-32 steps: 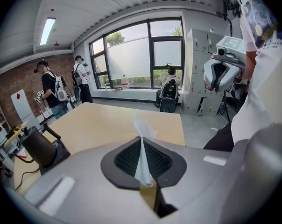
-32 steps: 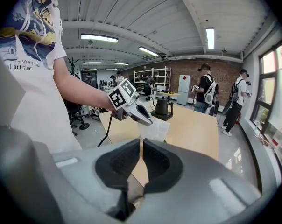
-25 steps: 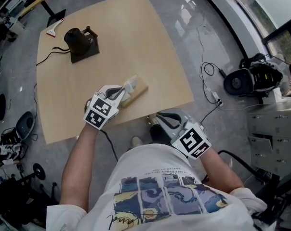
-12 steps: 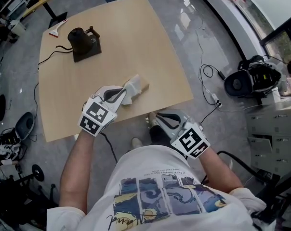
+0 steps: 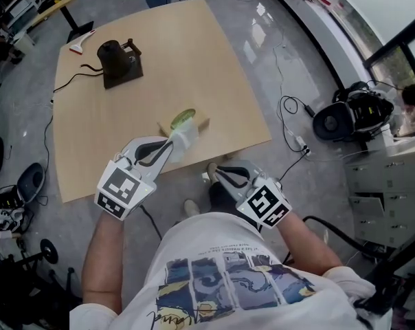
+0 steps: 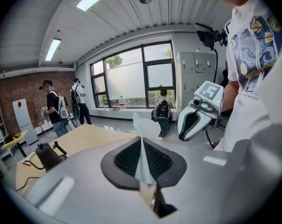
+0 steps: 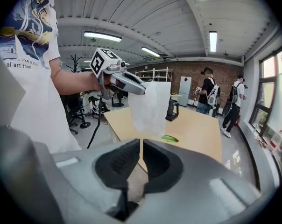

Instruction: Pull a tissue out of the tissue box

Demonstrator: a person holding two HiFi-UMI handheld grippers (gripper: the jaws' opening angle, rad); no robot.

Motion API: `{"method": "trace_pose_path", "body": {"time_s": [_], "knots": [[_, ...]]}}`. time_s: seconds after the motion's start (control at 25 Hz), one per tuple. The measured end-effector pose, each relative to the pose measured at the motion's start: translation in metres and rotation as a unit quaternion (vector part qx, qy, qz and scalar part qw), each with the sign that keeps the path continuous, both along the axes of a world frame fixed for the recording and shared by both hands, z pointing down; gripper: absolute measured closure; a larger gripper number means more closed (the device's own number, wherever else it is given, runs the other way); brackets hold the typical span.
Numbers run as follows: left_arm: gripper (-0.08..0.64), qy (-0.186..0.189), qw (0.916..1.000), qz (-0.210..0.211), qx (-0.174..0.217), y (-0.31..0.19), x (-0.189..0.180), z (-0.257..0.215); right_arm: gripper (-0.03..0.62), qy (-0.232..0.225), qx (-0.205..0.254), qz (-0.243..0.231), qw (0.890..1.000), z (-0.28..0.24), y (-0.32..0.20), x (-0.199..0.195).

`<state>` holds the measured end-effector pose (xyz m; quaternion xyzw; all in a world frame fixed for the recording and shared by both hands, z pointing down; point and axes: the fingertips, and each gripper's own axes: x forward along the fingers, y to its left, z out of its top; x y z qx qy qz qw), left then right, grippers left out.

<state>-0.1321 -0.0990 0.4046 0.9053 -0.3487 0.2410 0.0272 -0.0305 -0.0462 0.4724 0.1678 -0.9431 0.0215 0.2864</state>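
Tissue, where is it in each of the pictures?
Head view: the tissue is in the middle, at the tip of the left gripper, above the table's near edge.
Left gripper view: dead centre, the tissue is pinched between the shut jaws.
Right gripper view: upper middle, the tissue hangs from the left gripper.
Shared landmark: the black kettle on the table.

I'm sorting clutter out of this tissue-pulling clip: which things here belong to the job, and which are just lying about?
Job: tissue, pinched in the shut left claw; tissue box on the table.
Lying about: black kettle; cable; right claw, shut, empty.
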Motion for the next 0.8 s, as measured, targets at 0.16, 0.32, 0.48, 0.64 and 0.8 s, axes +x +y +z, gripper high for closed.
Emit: {"method": "trace_pose_path", "body": {"time_s": [0.16, 0.32, 0.48, 0.64, 0.8], "knots": [[0.558, 0.000, 0.9999, 0.007, 0.012, 0.027, -0.006, -0.020, 0.571, 0.005, 0.001, -0.009, 1.000, 0.002, 0.012, -0.008], [0.558, -0.003, 0.9997, 0.023, 0.012, 0.050, -0.013, -0.035, 0.571, 0.020, 0.005, -0.011, 1.000, 0.001, 0.018, -0.015], [0.558, 0.004, 0.9998, 0.019, 0.007, 0.064, -0.013, -0.047, 0.571, 0.019, 0.002, -0.012, 1.000, 0.001, 0.023, -0.020], [0.558, 0.003, 0.9998, 0.020, 0.007, 0.070, -0.004, -0.056, 0.571, 0.022, 0.004, -0.011, 1.000, -0.002, 0.026, -0.014], [0.558, 0.007, 0.9995, 0.030, 0.004, 0.076, 0.001, -0.061, 0.571, 0.024, 0.006, -0.009, 1.000, -0.004, 0.026, -0.014]]}}
